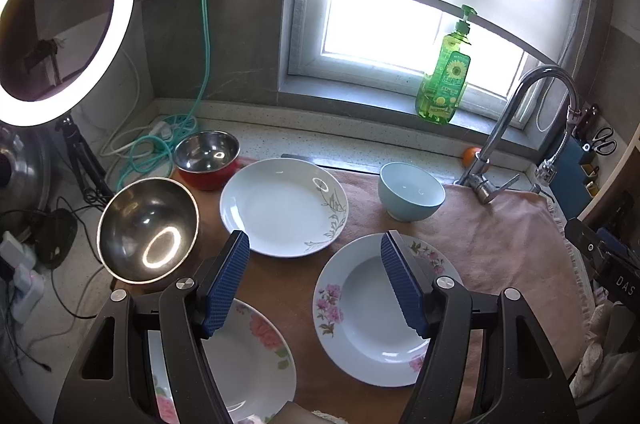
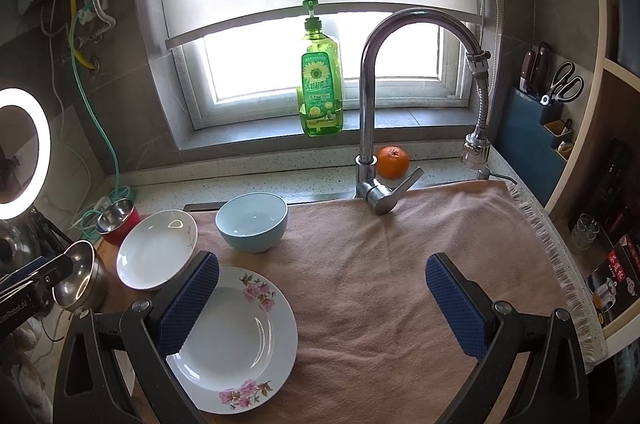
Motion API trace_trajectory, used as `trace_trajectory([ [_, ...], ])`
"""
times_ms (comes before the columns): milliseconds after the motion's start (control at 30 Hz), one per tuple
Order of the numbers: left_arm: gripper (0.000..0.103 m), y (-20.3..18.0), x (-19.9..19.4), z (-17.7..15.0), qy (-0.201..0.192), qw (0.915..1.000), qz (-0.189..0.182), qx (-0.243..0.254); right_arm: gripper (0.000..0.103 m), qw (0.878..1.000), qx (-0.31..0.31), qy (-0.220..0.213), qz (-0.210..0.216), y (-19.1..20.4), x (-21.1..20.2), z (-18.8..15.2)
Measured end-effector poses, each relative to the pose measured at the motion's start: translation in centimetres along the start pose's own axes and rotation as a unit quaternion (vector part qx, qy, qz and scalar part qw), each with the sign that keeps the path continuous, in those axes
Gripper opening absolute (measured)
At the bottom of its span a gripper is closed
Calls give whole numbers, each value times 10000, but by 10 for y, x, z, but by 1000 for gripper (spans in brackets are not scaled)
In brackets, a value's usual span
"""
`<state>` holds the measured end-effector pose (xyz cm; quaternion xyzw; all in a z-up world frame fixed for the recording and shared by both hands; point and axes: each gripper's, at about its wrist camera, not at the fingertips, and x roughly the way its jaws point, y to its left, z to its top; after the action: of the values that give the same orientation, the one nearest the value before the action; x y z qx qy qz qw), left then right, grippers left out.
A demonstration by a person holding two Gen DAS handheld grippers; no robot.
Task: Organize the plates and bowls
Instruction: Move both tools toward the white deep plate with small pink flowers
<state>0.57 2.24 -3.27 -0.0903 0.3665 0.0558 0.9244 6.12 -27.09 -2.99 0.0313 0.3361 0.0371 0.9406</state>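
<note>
Floral plate (image 2: pixel 236 344) beside bare towel (image 2: pixel 400 264), jaws apart.

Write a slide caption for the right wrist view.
Open right tool above flowered plate and pink towel, blue bowl behind.

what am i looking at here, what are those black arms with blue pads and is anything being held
Those black arms are two handheld grippers, one in each of a person's hands; there is no robot. Each carries a wide-angle camera looking forward along its two blue-padded fingers, so one picture comes from the left gripper and the other from the right gripper.

Both are open and hold nothing.

Below them a pink towel covers the counter by the chrome tap. On and beside it sit a white plate with pink flowers, a white plate with a grey plant drawing, a rose-patterned plate, a light blue ceramic bowl, a shiny steel bowl and a red bowl with a steel lining.
</note>
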Motion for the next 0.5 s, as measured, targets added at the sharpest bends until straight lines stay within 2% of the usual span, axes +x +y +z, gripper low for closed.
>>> trace_trajectory([
  [233, 68, 17, 11, -6, 247, 9994, 43, -257, 102, 9998, -114, 152, -52, 0, 9, -1],
  [500, 68, 30, 27, -19, 648, 9968, 26, -462, 102, 9984, -202, 529, 61, 0, 23, -12],
])
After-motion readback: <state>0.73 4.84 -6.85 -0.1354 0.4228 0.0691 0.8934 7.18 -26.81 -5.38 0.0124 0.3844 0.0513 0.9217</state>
